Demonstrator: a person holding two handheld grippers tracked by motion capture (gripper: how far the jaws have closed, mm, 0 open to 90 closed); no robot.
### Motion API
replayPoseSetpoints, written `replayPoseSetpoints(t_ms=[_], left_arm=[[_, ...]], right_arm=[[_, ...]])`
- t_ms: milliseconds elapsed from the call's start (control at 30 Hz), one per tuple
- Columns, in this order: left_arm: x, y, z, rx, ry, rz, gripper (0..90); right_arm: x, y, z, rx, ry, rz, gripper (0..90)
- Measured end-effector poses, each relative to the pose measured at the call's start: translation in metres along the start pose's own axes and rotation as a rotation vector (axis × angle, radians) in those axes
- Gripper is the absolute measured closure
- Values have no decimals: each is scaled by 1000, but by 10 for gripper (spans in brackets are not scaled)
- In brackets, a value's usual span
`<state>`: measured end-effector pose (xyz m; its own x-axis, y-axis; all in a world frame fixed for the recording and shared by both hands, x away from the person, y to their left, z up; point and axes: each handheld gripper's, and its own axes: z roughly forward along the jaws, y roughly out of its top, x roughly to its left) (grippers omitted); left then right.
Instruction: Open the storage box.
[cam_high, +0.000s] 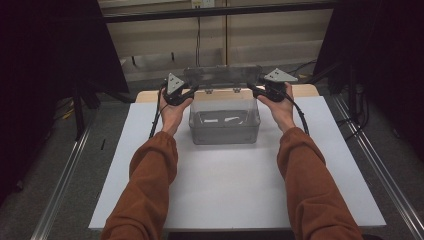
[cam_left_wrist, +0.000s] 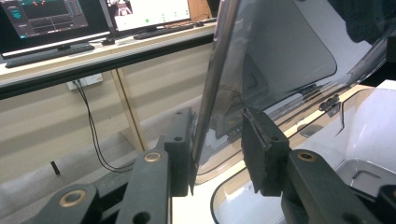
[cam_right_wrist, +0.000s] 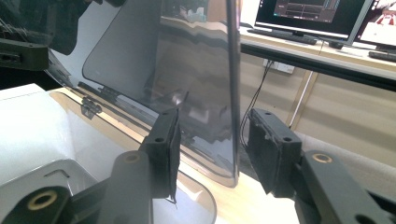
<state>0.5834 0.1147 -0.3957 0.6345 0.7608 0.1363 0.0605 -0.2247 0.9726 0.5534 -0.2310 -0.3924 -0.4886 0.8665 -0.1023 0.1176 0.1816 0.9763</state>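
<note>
The clear box (cam_high: 224, 120) stands near the table's (cam_high: 150, 165) far edge, its hinged lid (cam_high: 223, 76) raised upright. The left gripper (cam_left_wrist: 217, 149) and the right gripper (cam_right_wrist: 212, 149) each straddle a lid side edge; the left fingers look closed on it, the right fingers stand open. Next probably comes swinging the lid evenly with both hands.

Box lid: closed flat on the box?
No: the lid stands raised on its hinges behind the open clear box, between both grippers' jaws.

I see a white board (cam_high: 240, 190) covering the wooden tabletop (cam_high: 145, 95). Far behind, monitors (cam_left_wrist: 46, 18) and a keyboard (cam_left_wrist: 44, 53) sit on a desk; cables (cam_left_wrist: 95, 140) hang below.
</note>
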Motion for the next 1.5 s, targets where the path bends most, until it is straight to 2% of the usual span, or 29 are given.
replayPoseSetpoints(t_ms=[133,267,300,333,367,400,433,600,700,767,800,867,900,933,1000,1067,1133,1200,1433,1500], left_arm=[[1,1,2,-3,2,-5,652],[3,1,3,5,4,7,659],[2,1,3,-3,3,-5,660],[3,2,3,4,0,4,661],[3,2,4,-3,2,-10,661],[4,2,4,5,1,-3,661],[3,2,5,-3,3,-16,661],[4,0,8,6,0,-28,652],[3,-2,9,20,-2,-49,635],[2,-2,10,23,-1,-57,620],[1,-2,11,29,1,-62,607],[1,-1,11,39,1,-74,602],[1,0,11,45,1,-86,600],[0,0,12,37,-4,-124,592],[-2,3,14,43,-9,-137,539],[-4,4,15,56,2,-105,503],[-3,4,16,59,3,-111,498],[-2,3,16,52,0,-130,502],[-2,1,20,52,-2,-129,447],[-2,0,21,65,-5,-141,439]], right_arm=[[0,-2,3,8,2,-2,532],[0,-3,6,15,18,7,537],[0,-3,9,18,28,16,537],[0,-3,10,22,29,15,536],[0,-3,10,22,29,15,536],[1,-3,11,21,28,16,537],[1,-3,12,19,27,18,537],[1,-3,16,22,16,11,549],[2,-4,18,23,9,5,560],[2,-5,20,32,9,15,563],[2,-7,21,28,8,35,550],[1,-7,22,29,5,33,546],[1,-7,22,28,5,36,546],[1,-7,23,29,9,44,544],[0,-8,23,29,13,59,540],[0,-7,24,25,11,67,536],[0,-6,24,21,12,91,530],[-1,-6,25,22,14,93,530],[-1,-4,30,23,10,111,499],[-1,-4,32,21,9,116,490]])
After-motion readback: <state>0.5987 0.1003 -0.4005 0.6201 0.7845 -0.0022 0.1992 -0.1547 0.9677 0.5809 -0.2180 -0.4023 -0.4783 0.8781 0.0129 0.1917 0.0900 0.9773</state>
